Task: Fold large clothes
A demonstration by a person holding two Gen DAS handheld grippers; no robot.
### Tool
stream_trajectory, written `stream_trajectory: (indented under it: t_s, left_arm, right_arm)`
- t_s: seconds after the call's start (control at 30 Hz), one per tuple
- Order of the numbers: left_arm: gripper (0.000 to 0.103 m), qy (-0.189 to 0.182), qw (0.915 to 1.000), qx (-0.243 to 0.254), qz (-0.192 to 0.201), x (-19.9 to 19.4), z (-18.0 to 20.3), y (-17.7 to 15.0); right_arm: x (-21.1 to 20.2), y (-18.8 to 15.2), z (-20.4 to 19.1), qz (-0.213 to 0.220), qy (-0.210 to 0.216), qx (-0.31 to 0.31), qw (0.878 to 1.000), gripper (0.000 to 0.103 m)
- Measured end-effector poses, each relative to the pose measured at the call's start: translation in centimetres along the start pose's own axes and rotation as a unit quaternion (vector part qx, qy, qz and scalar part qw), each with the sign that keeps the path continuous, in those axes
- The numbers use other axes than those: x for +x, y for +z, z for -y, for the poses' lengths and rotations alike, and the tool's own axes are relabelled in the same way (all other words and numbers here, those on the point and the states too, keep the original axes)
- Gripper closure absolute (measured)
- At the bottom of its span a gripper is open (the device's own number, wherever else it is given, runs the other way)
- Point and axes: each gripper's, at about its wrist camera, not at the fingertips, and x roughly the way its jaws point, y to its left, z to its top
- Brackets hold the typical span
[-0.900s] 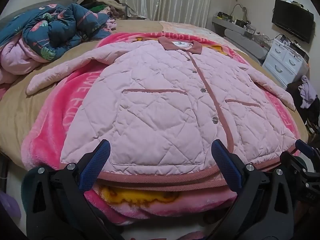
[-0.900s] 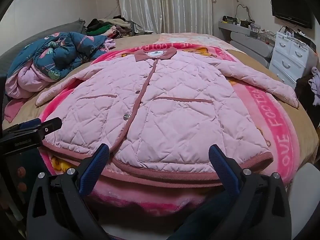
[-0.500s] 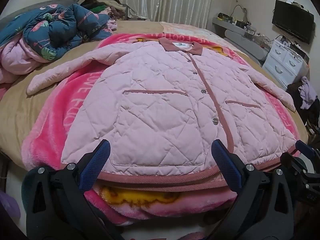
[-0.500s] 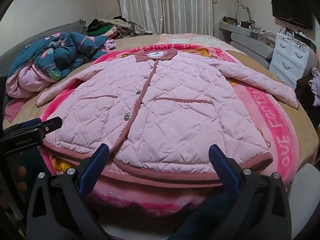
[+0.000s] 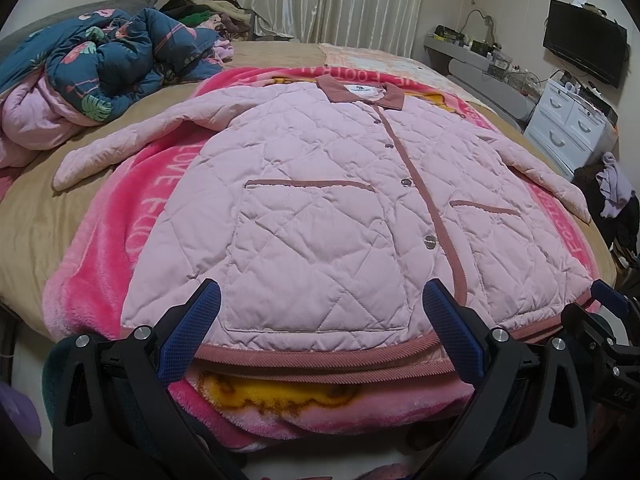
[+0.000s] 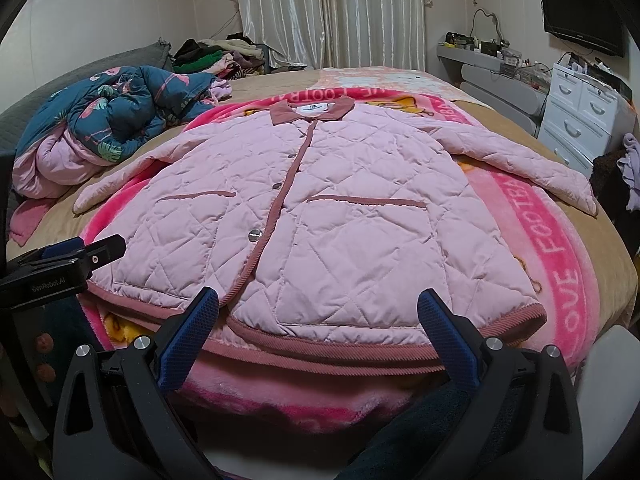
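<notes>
A pink quilted jacket point(image 5: 320, 216) lies flat and buttoned on a pink blanket point(image 5: 132, 208) on the bed, collar at the far end, both sleeves spread out sideways. It also shows in the right wrist view point(image 6: 320, 216). My left gripper point(image 5: 320, 316) is open and empty, hovering just short of the jacket's hem on its left half. My right gripper point(image 6: 320, 316) is open and empty, just short of the hem on its right half. Each gripper shows at the edge of the other's view.
A crumpled blue floral quilt point(image 5: 104, 68) and a pile of clothes point(image 6: 216, 56) lie at the bed's far left. A white drawer unit point(image 5: 568, 124), a TV point(image 5: 584, 52) and a shelf stand to the right. Curtains point(image 6: 332, 12) hang behind.
Both grippers have crept slightly; the jacket sits a little lower and nearer in both views. Nothing was grasped.
</notes>
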Motion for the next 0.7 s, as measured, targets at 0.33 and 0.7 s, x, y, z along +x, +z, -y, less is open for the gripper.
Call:
stream_trajectory:
  t_s: [0.33, 0.7]
  left_arm:
    - [0.008, 0.0, 1.0, 0.001, 0.001, 0.0, 0.0, 0.0]
    - [0.008, 0.0, 1.0, 0.002, 0.001, -0.3, 0.4, 1.1]
  right_arm:
    - [-0.1, 0.0, 0.0, 0.001, 0.002, 0.002, 1.0, 0.004]
    - [0.1, 0.1, 0.0, -0.001, 0.005, 0.003, 1.0, 0.004]
